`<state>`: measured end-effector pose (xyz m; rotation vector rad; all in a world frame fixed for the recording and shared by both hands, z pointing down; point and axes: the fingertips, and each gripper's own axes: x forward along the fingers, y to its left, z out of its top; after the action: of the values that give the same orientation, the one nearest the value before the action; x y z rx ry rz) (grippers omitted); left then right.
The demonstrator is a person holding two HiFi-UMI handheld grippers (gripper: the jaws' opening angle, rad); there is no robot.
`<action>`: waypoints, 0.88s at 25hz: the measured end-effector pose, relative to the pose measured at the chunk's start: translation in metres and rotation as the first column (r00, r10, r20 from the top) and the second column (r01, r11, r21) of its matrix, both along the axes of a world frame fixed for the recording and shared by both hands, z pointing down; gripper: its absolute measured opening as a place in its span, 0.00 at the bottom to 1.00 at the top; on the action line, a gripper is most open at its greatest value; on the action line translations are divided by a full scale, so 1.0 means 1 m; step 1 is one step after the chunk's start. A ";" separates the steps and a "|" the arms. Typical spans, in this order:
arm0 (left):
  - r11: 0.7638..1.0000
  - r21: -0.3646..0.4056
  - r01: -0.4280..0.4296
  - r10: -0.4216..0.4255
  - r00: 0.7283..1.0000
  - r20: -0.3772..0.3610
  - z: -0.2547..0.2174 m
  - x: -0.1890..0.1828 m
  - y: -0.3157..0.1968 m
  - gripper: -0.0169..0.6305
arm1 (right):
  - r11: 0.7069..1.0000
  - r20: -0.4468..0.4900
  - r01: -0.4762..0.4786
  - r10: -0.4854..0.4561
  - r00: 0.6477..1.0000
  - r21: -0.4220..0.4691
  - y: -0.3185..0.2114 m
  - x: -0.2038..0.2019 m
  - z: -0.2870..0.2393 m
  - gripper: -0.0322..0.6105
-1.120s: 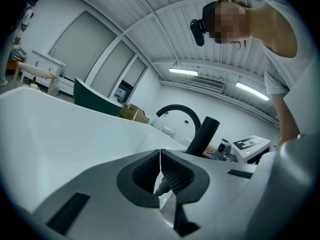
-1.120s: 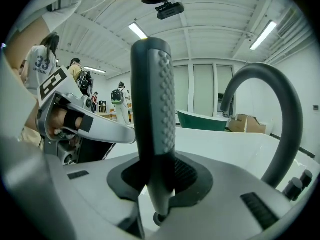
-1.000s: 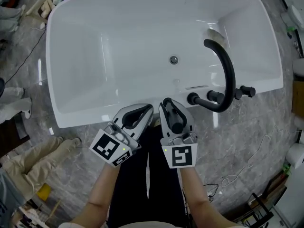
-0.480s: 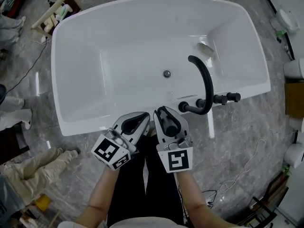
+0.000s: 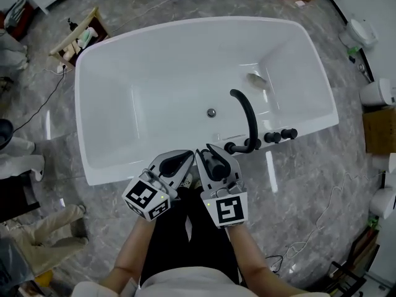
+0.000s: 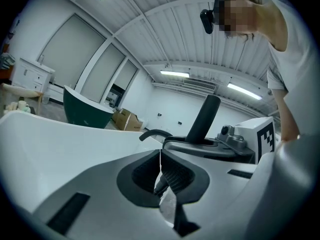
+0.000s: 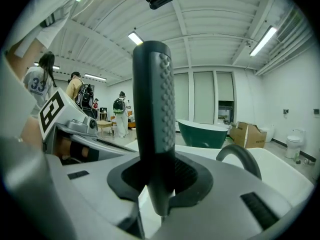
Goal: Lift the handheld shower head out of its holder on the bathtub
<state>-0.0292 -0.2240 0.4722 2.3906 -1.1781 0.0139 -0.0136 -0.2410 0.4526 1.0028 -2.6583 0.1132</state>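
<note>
In the head view the white bathtub (image 5: 185, 60) filled the upper half of the frame. At lower centre, left of the midline, the left gripper (image 5: 183, 161) hung just outside the near rim; its own view showed the jaws brought together with nothing between them. Immediately to its right, the right gripper (image 5: 210, 154) was clamped part-way closed on the black handheld shower head (image 5: 216, 164), which stood upright between the pads with its dimpled grip above the jaws. Further right, the black faucet spout (image 5: 250, 113) arched over the tub interior, and a row of black fittings (image 5: 272, 137) sat on the rim. Which fitting was the holder could not be determined, and no hose was discernible. Judged from this arrangement, the shower head was already out of the holder and the lift step was at or near completion. The next move would call for a steady clamp and a controlled carry clear of the rim.
</note>
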 end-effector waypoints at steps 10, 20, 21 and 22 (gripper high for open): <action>0.999 0.033 0.021 -0.018 0.997 -0.075 -0.064 -0.002 0.003 0.05 | 1.000 0.063 -0.019 0.017 0.998 0.023 0.000 0.007 -0.065 0.21; 0.992 0.123 0.013 -0.006 0.998 -0.056 -0.120 0.001 0.008 0.05 | 0.998 0.082 -0.033 0.029 0.996 0.049 0.013 0.017 -0.115 0.21; 0.991 0.130 0.011 -0.004 0.998 -0.055 -0.124 0.002 0.009 0.05 | 0.998 0.087 -0.034 0.029 0.996 0.054 0.014 0.018 -0.120 0.21; 0.990 0.138 0.009 -0.002 0.999 -0.054 -0.128 0.003 0.009 0.05 | 0.998 0.092 -0.035 0.029 0.995 0.059 0.015 0.019 -0.125 0.21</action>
<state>-0.0264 -0.2151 0.3447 2.4903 -1.1962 -0.1377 0.0050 -0.2259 0.3272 1.0848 -2.7435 0.0870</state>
